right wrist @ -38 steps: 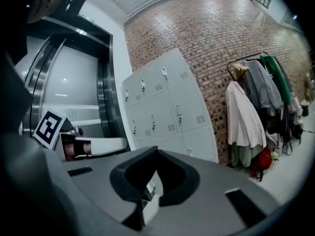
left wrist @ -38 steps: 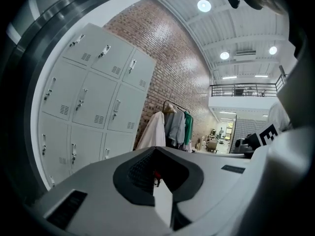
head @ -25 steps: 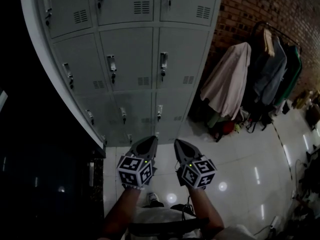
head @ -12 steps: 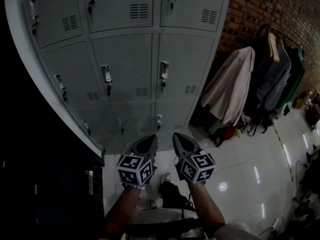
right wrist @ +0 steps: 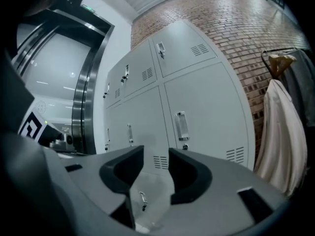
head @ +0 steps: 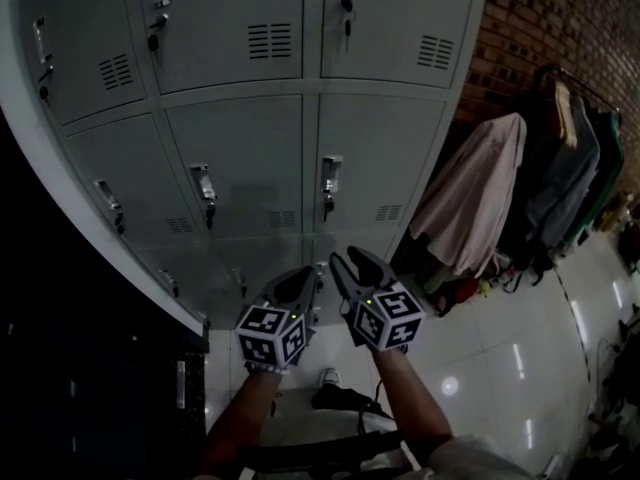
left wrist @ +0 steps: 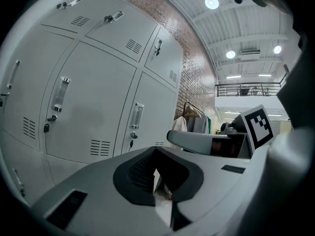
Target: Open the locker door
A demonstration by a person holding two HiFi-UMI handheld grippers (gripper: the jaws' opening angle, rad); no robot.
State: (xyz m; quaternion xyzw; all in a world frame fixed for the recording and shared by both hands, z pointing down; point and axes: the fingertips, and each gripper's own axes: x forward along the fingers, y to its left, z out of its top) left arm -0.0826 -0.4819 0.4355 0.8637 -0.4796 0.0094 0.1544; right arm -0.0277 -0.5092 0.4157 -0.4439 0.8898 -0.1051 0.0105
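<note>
Two forearms [head: 243,418] reach forward side by side, and I hold both tongs near level. My left gripper [head: 298,276] has its jaws together, empty. My right gripper [head: 347,259] has just been opening its jaws, with nothing between them. The closed locker door [head: 385,138] stands ahead of the right tips, apart from them.

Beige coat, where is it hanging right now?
In the head view the coat hangs at the right, just right of the lockers, against the brick wall, with darker jackets on its right.
</note>
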